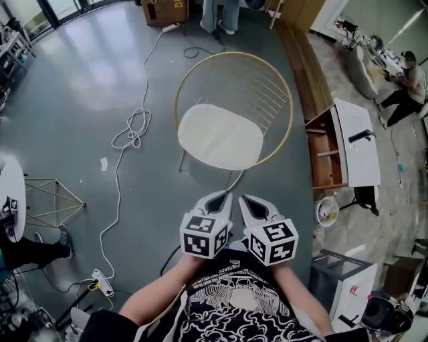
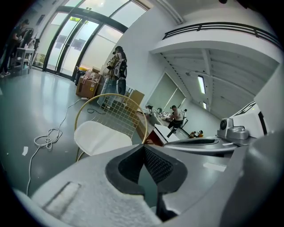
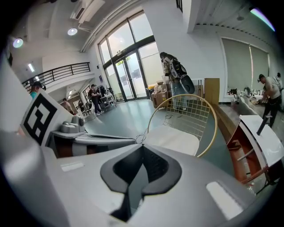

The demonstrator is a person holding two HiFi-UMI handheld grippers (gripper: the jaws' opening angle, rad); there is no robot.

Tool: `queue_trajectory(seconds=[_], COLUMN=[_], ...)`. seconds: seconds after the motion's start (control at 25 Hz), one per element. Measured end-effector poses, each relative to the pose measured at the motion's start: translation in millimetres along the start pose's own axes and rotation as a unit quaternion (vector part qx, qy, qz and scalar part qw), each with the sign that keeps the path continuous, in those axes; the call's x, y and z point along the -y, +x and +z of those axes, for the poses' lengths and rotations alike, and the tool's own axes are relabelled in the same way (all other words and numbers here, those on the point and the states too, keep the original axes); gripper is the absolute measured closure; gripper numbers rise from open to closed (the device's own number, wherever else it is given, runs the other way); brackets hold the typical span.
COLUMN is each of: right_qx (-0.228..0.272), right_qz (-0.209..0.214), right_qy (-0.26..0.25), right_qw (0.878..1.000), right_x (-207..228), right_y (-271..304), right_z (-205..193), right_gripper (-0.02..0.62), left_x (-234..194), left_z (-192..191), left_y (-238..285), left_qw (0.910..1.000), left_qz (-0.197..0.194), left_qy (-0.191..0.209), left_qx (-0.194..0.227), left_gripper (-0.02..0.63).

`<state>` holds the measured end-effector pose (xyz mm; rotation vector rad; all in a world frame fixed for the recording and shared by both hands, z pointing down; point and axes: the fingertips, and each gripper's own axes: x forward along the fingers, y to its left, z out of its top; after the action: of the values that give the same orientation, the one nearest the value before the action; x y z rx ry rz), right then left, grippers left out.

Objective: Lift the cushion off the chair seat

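A wide indoor hall with a smooth grey-green floor (image 1: pixel 87 87), seen from above by a camera on a person's head. Glass doors line the far wall in the gripper views.

In the middle of the floor stands a round chair (image 1: pixel 257 90) with a gold ring frame and a wire-grid back. A white cushion (image 1: pixel 219 135) lies flat on its seat, filling most of the seat, and nothing touches it. The same cushion shows ahead of the jaws in the left gripper view (image 2: pixel 104 137) and in the right gripper view (image 3: pixel 175 138).

To the right of the chair is a wooden cabinet with a white top (image 1: pixel 354 143). Beyond the chair a person's legs (image 1: pixel 219 17) stand near cardboard boxes, and another person (image 1: pixel 408 83) sits at the far right.

A long white cable (image 1: pixel 132 130) loops across the floor to the left of the chair and runs down to a power strip (image 1: pixel 101 280).

At the bottom, the person's bare forearms hold two grey grippers side by side, close to the body, pointing toward the chair and short of its front edge. The left gripper (image 1: pixel 226 196) has its jaws pressed together with nothing between them. The right gripper (image 1: pixel 243 198) is likewise pressed together and empty. Each carries a cube with black-and-white square markers.
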<state>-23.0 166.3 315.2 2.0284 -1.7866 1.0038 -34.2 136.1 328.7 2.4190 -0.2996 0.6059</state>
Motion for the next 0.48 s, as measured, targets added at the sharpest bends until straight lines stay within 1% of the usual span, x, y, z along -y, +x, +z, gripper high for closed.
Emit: queue_trajectory(seconds=[0.08,0.24,0.36,0.48], right_qx=[-0.006,-0.017,-0.023,-0.034], right_qz=[0.009,0.039,0.063,0.098], right_qy=[-0.01,-0.037,-0.05,-0.067], right_qw=[1.0,0.998,0.996,0.992], right_x=[-5.2,-19.9,-18.6,-14.3], right_y=[6.7,23.6,40.6,59.4], right_z=[2.8,9.5,15.9,20.8], right_gripper=[0.598,0.598,0.598,0.598], left_x=[-7.1,-32.9,-50.3,-64.9], left_z=[4.7,12.8,20.2,28.7], left_y=[-2.6,-6.5,-3.7,5.6], left_qw=[0.9999,0.9986,0.9964,0.9929], left_qz=[0.005,0.031,0.055,0.082], left_qy=[-0.006,-0.033,-0.049,-0.066], left_qx=[0.011,0.029,0.043,0.055], left_gripper=[0.615,0.615,0.615,0.615])
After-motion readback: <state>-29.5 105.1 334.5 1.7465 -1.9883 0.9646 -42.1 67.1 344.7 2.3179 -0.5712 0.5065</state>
